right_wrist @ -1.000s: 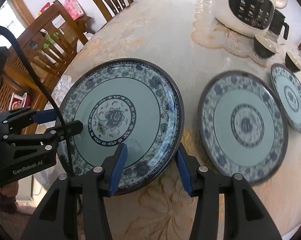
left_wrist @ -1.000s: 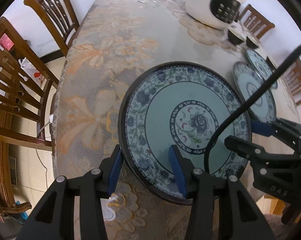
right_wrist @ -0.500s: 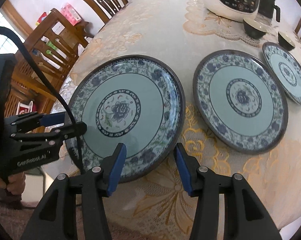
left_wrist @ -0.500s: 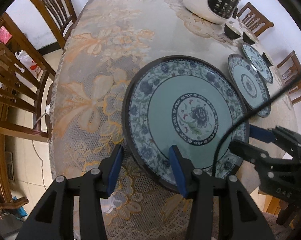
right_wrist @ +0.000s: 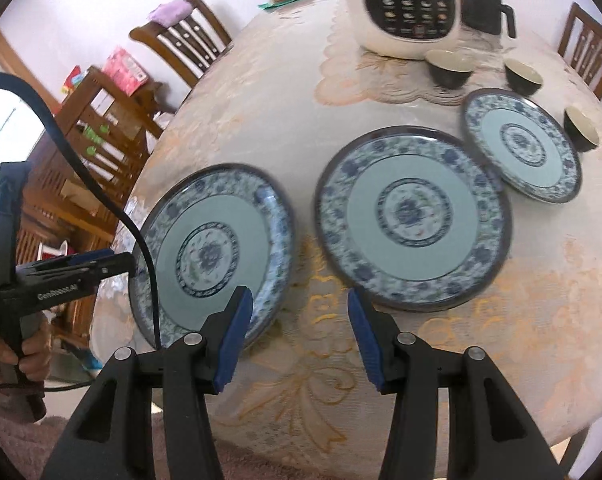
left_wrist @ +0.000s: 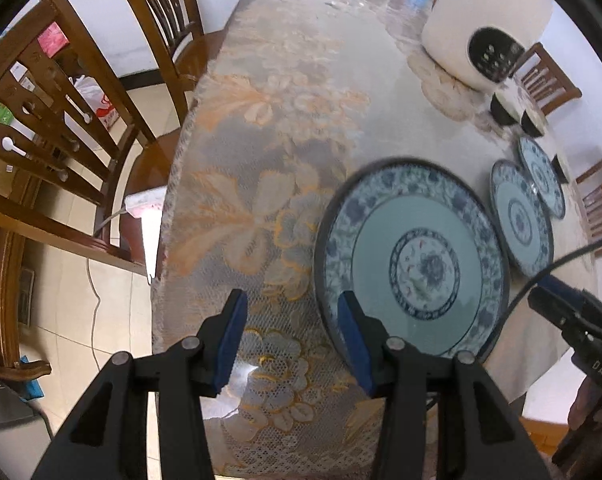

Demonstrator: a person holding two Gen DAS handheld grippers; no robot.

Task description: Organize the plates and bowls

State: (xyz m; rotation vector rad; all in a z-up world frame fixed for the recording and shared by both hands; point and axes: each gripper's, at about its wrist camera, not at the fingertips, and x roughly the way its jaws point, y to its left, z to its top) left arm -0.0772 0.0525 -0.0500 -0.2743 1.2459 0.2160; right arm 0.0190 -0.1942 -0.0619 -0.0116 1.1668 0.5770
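Three blue-patterned plates lie in a row on the tablecloth: a large plate (right_wrist: 213, 256) (left_wrist: 413, 256) at the left, a second plate (right_wrist: 413, 216) (left_wrist: 519, 220) in the middle, and a smaller plate (right_wrist: 521, 148) (left_wrist: 541, 176) behind it. Three dark bowls (right_wrist: 449, 66) (right_wrist: 523, 76) (right_wrist: 581, 128) stand beyond them. My left gripper (left_wrist: 291, 340) (right_wrist: 77, 268) hovers open at the large plate's left rim, and only its right finger overlaps that rim. My right gripper (right_wrist: 301, 336) (left_wrist: 561, 304) hovers open above the cloth between the two nearer plates, holding nothing.
A white rice cooker (right_wrist: 405, 8) (left_wrist: 485, 28) and a black jug (right_wrist: 485, 8) stand at the back of the table. Wooden chairs (left_wrist: 61, 140) (right_wrist: 181, 48) line the left side. The table's front edge (right_wrist: 341, 452) is just below the grippers.
Both grippers have risen and rolled. The left one slid left off the large plate's rim. The right one moved right, from that rim to above the cloth between two plates.
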